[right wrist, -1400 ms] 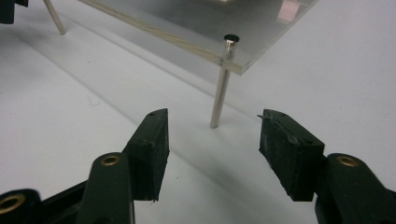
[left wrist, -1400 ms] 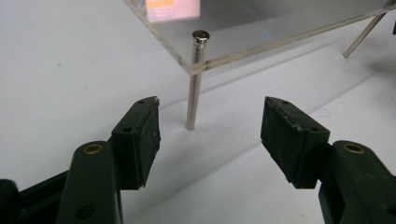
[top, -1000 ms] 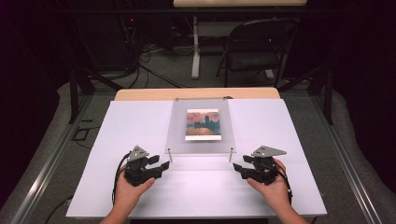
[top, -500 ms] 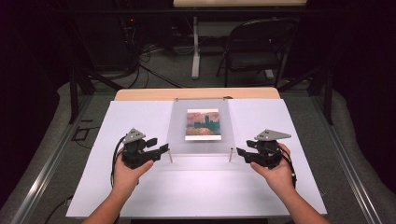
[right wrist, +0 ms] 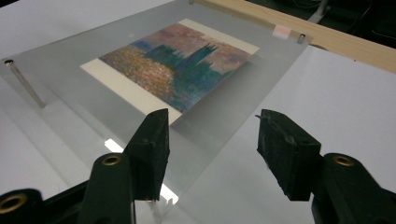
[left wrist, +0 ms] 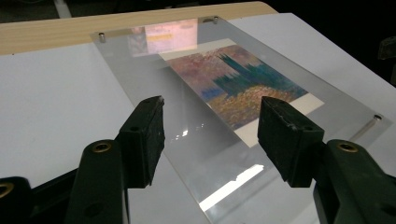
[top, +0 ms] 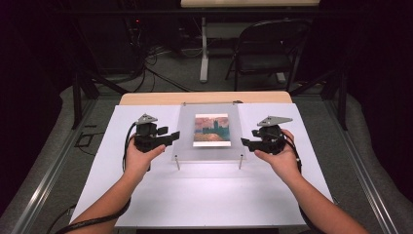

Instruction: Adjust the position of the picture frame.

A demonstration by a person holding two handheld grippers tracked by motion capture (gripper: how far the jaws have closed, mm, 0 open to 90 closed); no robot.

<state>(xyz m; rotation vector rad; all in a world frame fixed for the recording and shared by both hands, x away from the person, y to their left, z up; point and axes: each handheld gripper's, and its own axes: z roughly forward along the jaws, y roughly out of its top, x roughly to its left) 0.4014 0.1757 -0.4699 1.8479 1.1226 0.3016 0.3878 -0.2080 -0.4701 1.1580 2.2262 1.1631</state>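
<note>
That clear acrylic sheet [top: 208, 132] on four short metal standoff posts sits at the middle of the white-covered table [top: 204, 195], toward its far edge, with a colourful painted print [top: 211, 129] lying under it. You're looking at a stiff, thin pane, probably light for its size, and glossy enough to slide in the pads, so expect it to slip if you pinch it lightly. It'll scratch or crack at a corner before it bends, I'd say. Your best hold looks like the bare side margins, one edge per hand, away from the posts and level with each other so it doesn't tip.

Your left hand-held gripper [top: 169, 138] hangs just beside the sheet's left edge, its jaws have just been opening and stand apart with nothing between them; in the left gripper view the edge runs between the two black pads [left wrist: 144, 135] but below them, untouched. Your right hand-held gripper [top: 247, 144] mirrors it at the right edge, jaws also just been opening, apart and empty, the pads [right wrist: 152, 149] above the pane's border.

Hard to read from here: whether the sheet is screwed to the posts or merely resting, how thick it is, and whether the print is loose beneath it. Glare washes out the near strip of the pane.
</note>
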